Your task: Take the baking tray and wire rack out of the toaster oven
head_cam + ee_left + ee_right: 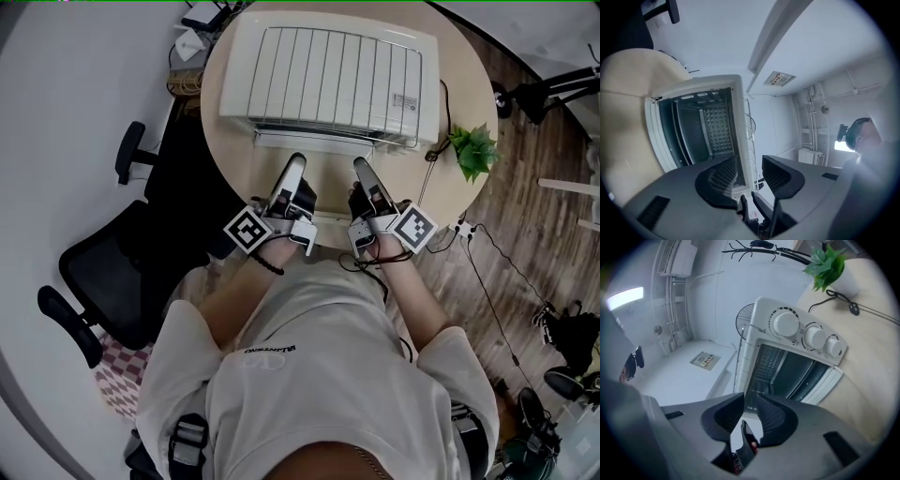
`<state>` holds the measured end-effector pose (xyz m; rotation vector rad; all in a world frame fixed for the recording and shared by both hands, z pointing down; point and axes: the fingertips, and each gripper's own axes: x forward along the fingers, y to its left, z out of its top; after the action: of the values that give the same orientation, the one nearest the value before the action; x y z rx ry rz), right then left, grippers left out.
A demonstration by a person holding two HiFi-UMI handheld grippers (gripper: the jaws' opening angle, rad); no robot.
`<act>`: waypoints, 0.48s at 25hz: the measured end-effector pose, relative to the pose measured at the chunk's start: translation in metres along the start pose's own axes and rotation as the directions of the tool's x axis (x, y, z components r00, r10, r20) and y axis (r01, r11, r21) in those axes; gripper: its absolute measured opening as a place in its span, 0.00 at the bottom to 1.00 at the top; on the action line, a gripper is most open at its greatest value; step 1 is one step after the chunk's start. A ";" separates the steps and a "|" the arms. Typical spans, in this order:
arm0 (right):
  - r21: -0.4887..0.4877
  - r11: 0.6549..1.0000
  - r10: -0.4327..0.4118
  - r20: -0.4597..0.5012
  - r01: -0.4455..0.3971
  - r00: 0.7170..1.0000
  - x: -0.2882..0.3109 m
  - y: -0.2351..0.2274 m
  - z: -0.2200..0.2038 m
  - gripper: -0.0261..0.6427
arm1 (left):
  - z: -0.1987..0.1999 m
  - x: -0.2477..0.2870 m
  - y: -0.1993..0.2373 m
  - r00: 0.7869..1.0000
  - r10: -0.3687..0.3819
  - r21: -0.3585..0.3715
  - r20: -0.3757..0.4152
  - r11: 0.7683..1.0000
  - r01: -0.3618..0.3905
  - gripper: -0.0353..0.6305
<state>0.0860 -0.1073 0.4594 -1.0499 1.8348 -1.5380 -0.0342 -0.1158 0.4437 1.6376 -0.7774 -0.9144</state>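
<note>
A white toaster oven (328, 80) stands on the round beige table (234, 178) with its door (319, 141) folded down toward me. In the left gripper view its dark cavity (693, 126) shows thin shelf edges. Whether they belong to the tray or the rack I cannot tell. The right gripper view shows the oven (787, 366) with three knobs (785, 324). My left gripper (295, 164) (747, 173) and right gripper (361, 167) (749, 411) hover side by side just before the door. Both are open and hold nothing.
A small green plant (473, 150) (827, 263) sits at the table's right edge, with a black cable (436, 122) beside it. A black office chair (103, 281) stands to my left. A fan (745, 326) stands beyond the oven.
</note>
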 end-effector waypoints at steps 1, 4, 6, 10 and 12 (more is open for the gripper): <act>0.000 1.000 -0.012 -0.004 0.012 1.000 -0.001 -0.007 -0.002 0.17 | 0.000 -0.002 0.009 1.000 0.019 0.012 -0.005 1.000 -0.019 0.31; -0.022 0.999 -0.030 -0.011 0.029 1.000 0.004 -0.024 -0.007 0.17 | 0.001 -0.004 0.037 0.997 0.071 0.045 -0.014 0.997 -0.070 0.24; -0.037 0.999 -0.041 -0.015 0.040 0.999 0.012 -0.035 -0.010 0.17 | 0.003 -0.003 0.056 0.995 0.099 0.060 -0.008 0.993 -0.099 0.17; -0.041 0.995 -0.087 -0.011 0.087 0.996 0.027 -0.067 -0.016 0.17 | 0.008 0.004 0.086 0.994 0.111 0.073 0.005 0.991 -0.111 0.17; -0.019 0.995 -0.096 0.005 0.096 0.995 0.036 -0.082 -0.015 0.17 | 0.010 0.009 0.105 0.991 0.131 0.076 0.012 0.988 -0.131 0.17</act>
<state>0.0725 -0.1328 0.5451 -1.1648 1.8239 -1.5737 -0.0432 -0.1528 0.5429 1.6295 -0.9232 -0.8061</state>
